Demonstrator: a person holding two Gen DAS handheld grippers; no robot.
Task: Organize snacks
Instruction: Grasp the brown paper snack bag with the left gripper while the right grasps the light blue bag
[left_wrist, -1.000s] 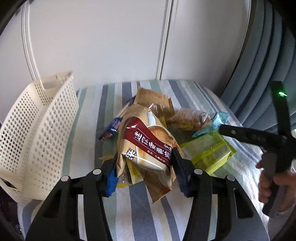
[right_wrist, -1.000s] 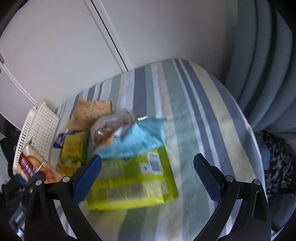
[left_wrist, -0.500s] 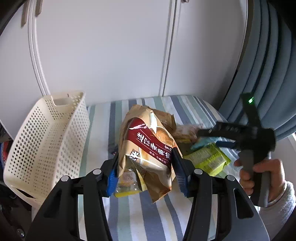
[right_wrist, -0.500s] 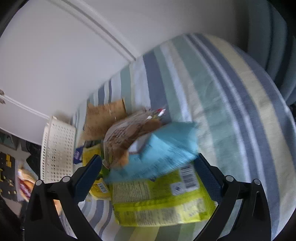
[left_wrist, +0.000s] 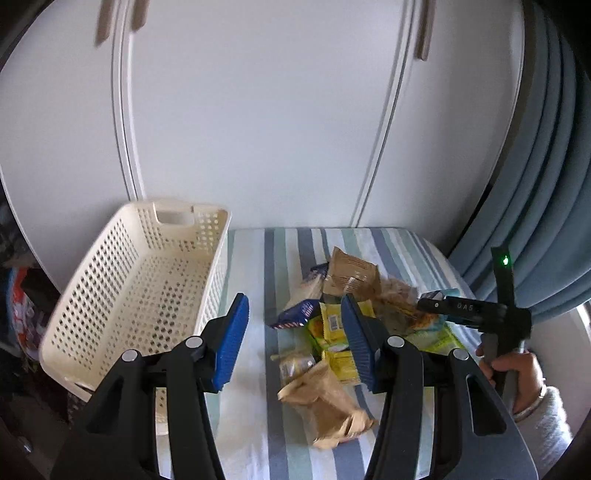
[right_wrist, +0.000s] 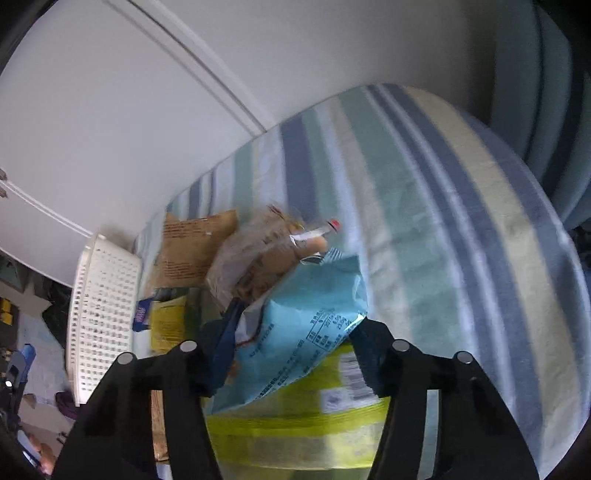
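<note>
My left gripper (left_wrist: 291, 332) is open with nothing between its blue pads (left_wrist: 231, 339). Below it, a brown snack bag (left_wrist: 325, 402) lies crumpled on the striped cloth (left_wrist: 255, 369), slightly blurred. The cream perforated basket (left_wrist: 110, 280) stands to its left, with nothing seen inside. A pile of snacks sits ahead: yellow packets (left_wrist: 332, 328), a small dark blue packet (left_wrist: 295, 314) and a flat brown packet (left_wrist: 351, 277). My right gripper (right_wrist: 293, 347) is shut on a light blue packet (right_wrist: 295, 321), which rests over a yellow-green bag (right_wrist: 295, 424) and beside a clear biscuit bag (right_wrist: 258, 254).
White cupboard doors (left_wrist: 258, 129) stand close behind the table. Blue curtains (left_wrist: 546, 184) hang at the right. A hand (left_wrist: 517, 373) holds the right gripper (left_wrist: 443, 306) at the table's right edge. The striped cloth (right_wrist: 424, 240) is bare to the right of the pile.
My left gripper opened and let go of the brown bag, which dropped onto the cloth, and it pulled up and back. My right gripper moved in and shut on the light blue packet.
</note>
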